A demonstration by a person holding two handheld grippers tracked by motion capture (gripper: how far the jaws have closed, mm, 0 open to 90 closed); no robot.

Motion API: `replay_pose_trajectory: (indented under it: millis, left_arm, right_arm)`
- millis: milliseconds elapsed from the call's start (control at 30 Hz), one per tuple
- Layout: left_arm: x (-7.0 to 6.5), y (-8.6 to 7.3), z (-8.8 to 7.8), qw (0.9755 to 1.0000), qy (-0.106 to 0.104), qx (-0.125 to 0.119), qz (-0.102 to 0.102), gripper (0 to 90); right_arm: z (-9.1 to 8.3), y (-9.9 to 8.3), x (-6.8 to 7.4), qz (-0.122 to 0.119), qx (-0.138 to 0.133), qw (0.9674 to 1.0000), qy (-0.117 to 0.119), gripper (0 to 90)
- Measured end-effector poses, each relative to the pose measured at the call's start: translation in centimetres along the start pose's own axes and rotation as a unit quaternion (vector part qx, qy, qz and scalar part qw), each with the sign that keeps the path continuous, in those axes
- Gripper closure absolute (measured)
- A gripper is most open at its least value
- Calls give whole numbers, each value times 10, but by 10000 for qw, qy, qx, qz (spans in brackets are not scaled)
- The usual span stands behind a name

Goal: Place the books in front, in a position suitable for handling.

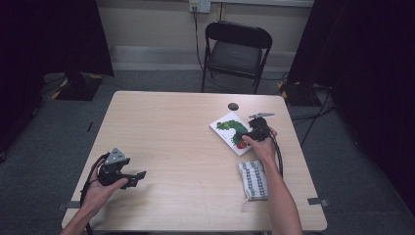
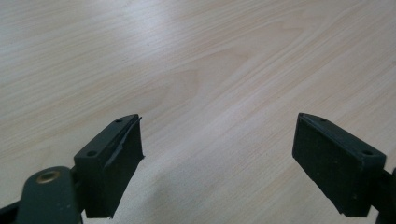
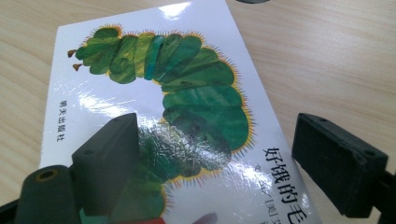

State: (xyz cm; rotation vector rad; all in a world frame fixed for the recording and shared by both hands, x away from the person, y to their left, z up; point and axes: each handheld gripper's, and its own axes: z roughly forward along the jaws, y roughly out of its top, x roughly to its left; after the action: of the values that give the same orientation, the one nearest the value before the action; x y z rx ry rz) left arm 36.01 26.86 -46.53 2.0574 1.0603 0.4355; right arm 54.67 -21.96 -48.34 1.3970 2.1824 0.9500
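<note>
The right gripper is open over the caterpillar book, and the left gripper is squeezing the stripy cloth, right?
Not quite. The left gripper holds nothing: the left gripper view shows its jaws open over bare table. The stripy cloth lies untouched by the person's right arm. The right gripper is open over the book.

Glossy white picture book (image 3: 187,107) with green caterpillar cover, flat on table's right side

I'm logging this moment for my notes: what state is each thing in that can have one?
Picture book: closed, lying flat on the table, caterpillar cover up.
Right gripper: open, jaws spread over the book's cover, gripping nothing.
Left gripper: open, above bare table, holding nothing.
Patterned cloth: folded, lying flat near the right forearm.
Folding chair: unfolded, unoccupied, beyond the table.
Small dark disc: lying flat near the far edge.
</note>
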Motion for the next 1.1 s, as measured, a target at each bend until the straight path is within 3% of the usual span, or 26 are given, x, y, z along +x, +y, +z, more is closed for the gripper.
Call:
replay_pose_trajectory:
  millis: [133, 367, 667, 1100]
  left_arm:
    - [1, 0, 0, 10000, 17, -16, -35, 158]
    - [0, 0, 2, 10000, 14, 13, -26, 159]
    - [-1, 0, 2, 10000, 43, 16, 42, 159]
    - [-1, 0, 4, 9999, 76, 59, 49, 161]
  right_arm:
    - [5, -1, -1, 102, 46, 9999, 47, 129]
    - [3, 0, 2, -101, 115, 9997, 202, 149]
    - [3, -1, 20, -282, 143, 9987, 395, 153]
    - [2, 0, 49, -749, 275, 9941, 738, 169]
